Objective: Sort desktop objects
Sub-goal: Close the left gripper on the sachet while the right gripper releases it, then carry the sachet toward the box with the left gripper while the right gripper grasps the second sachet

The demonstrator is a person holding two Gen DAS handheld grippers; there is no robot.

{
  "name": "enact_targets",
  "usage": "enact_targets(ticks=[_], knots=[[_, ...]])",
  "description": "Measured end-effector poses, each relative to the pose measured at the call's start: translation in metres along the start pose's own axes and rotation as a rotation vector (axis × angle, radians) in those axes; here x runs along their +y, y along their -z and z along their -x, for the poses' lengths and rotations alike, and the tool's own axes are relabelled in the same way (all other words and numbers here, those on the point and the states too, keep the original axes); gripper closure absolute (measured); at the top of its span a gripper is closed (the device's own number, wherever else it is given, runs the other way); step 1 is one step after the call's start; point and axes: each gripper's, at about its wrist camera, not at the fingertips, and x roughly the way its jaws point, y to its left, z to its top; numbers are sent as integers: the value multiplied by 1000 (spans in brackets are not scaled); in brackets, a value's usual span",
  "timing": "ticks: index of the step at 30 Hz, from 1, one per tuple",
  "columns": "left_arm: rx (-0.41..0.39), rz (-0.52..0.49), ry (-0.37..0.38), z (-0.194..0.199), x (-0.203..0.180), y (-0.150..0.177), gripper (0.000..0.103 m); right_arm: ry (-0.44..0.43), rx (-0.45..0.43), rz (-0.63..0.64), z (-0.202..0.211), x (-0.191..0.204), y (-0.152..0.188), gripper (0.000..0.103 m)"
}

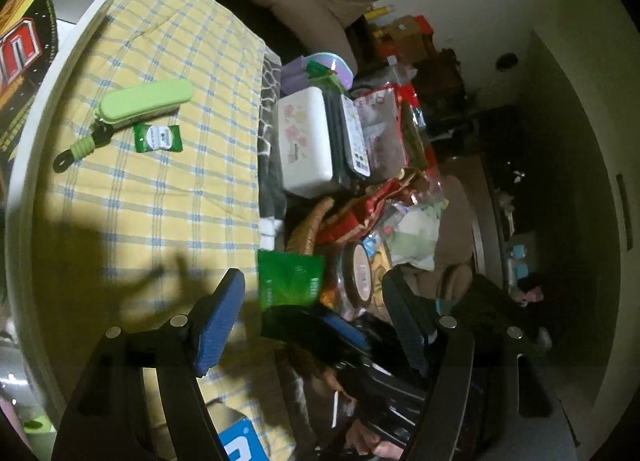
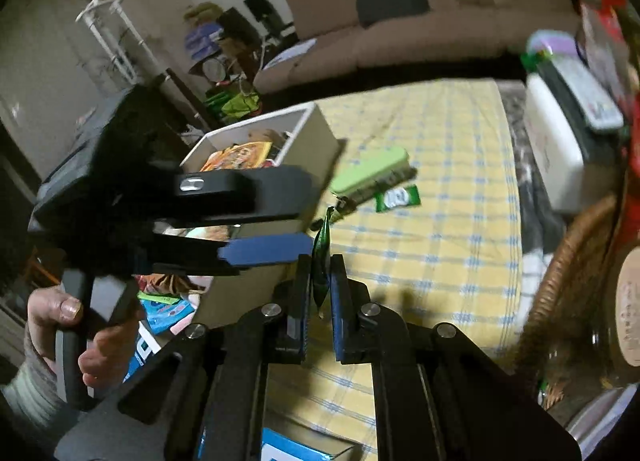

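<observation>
Green sachet (image 2: 322, 261) clamped edge-on between the nearly closed jaws of the right tool (image 2: 320, 281), lifted clear of the yellow checked cloth (image 2: 440, 221); thin, glossy, dark green, upper end tapering to a point above the pads. Same sachet, seen flat from the left wrist view (image 1: 289, 279), bright green with pale printing, gripped from below by the right tool (image 1: 320, 325).

Left tool (image 1: 316, 313) held wide, nothing between its blue pads (image 1: 220, 321); seen side-on from the right wrist view (image 2: 272, 217), carried by a hand (image 2: 80, 337) in a ribbed sleeve.

On the cloth, well beyond the sachet: light green case (image 1: 146, 101) with a looped cord (image 1: 80, 149) at one end, and just beside it a second small green packet (image 1: 157, 137) with a white label.

At the left edge of the cloth, white open box (image 2: 264, 149) containing printed packets. Along the right edge, a crowded row: white container with floral print (image 1: 306, 141), remote control (image 1: 356, 137), wicker basket (image 1: 310, 229), red wrappers (image 1: 360, 213).

Beige sofa (image 2: 420, 29) behind the desk.
</observation>
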Motion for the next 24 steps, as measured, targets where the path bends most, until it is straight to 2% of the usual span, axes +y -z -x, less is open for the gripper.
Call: enact_targets(ticks=[1,2,3,8,11,13,15,16,20,24], knots=[[0,8,18,1,1,2,37,9,-9,14,2,7,-1,94],[7,14,37,2,3,2,60,13,-13,23,4,13,-3,94],[15,16,39,3,6,2,74,18,-15,30,5,20,-3,94],[-17,68,79,16,25,5,77,38,-15,62,8,41,-6,94],[-39,75,85,28,32,4,77,42,16,84,1,51,-5,89],[-53,82,81,39,38,2,77,65,12,108,1,57,-2,76],[-68,89,86,52,42,0,77,92,-14,123,7,60,0,51],[-81,88,87,62,43,-1,77,99,-24,122,9,58,0,48],[-119,59,89,98,43,-5,77,147,-15,94,0,37,-10,45],[-133,49,116,119,47,-6,77,193,50,81,-46,7,-28,45]])
